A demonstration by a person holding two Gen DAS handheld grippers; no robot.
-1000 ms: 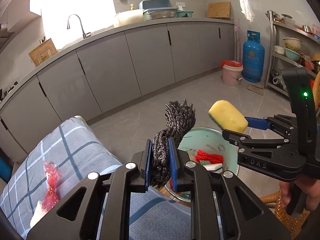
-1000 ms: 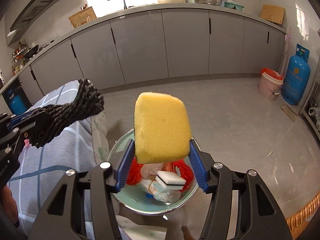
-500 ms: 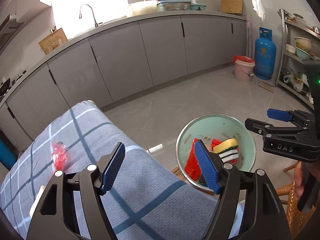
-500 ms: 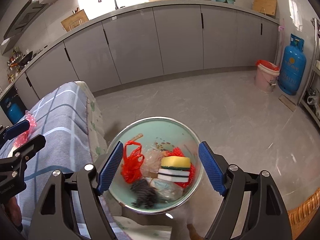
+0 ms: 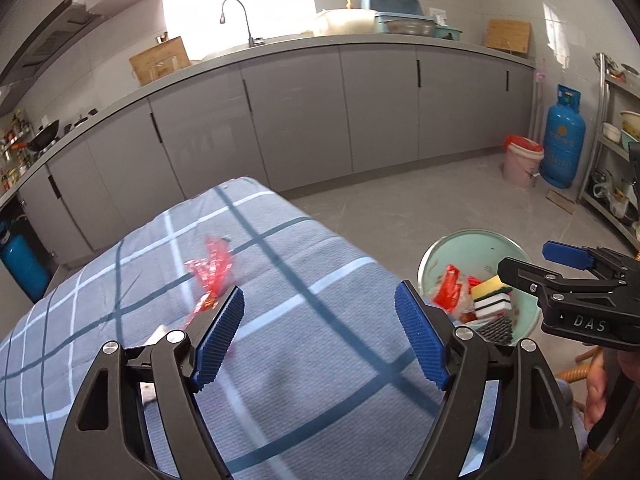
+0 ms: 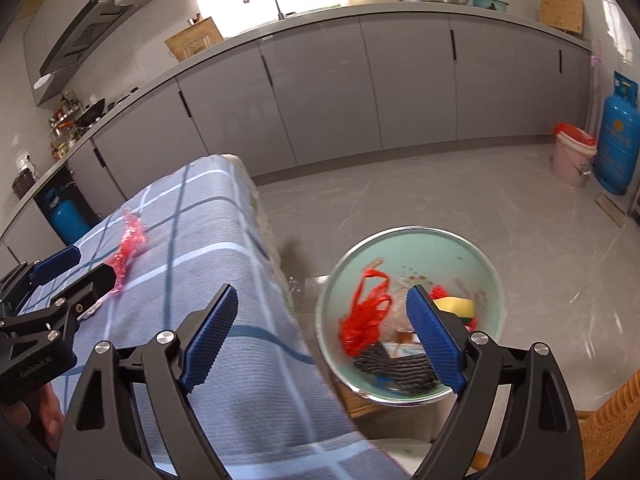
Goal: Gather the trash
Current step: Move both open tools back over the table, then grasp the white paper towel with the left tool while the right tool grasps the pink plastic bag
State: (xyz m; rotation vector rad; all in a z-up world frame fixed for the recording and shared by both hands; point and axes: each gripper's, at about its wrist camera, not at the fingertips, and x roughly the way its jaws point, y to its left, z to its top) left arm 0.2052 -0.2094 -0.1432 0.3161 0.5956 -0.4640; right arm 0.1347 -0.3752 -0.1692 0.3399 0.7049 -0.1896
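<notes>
A pale green basin (image 5: 468, 246) (image 6: 424, 248) stands beside the cloth-covered table and holds trash: a red plastic bag (image 6: 362, 316), a yellow sponge (image 5: 490, 286) (image 6: 454, 304) and a dark knitted rag (image 6: 390, 364). A red crinkled wrapper (image 5: 212, 270) (image 6: 128, 246) lies on the blue checked tablecloth (image 5: 300, 280) (image 6: 224, 264). My left gripper (image 5: 320, 338) is open and empty over the cloth, just right of the wrapper. My right gripper (image 6: 324, 340) is open and empty, over the table edge and the basin.
Grey kitchen cabinets (image 5: 320, 120) run along the back wall. A blue gas cylinder (image 5: 564, 140) and a pink bucket (image 5: 520, 162) stand at the right. A metal shelf rack (image 5: 616, 152) is at far right. A wicker seat (image 6: 608, 420) shows at bottom right.
One second ago my left gripper held the dark rag and my right held the yellow sponge over the basin. Both opened and dropped them in. Both grippers have since swung left toward the table.
</notes>
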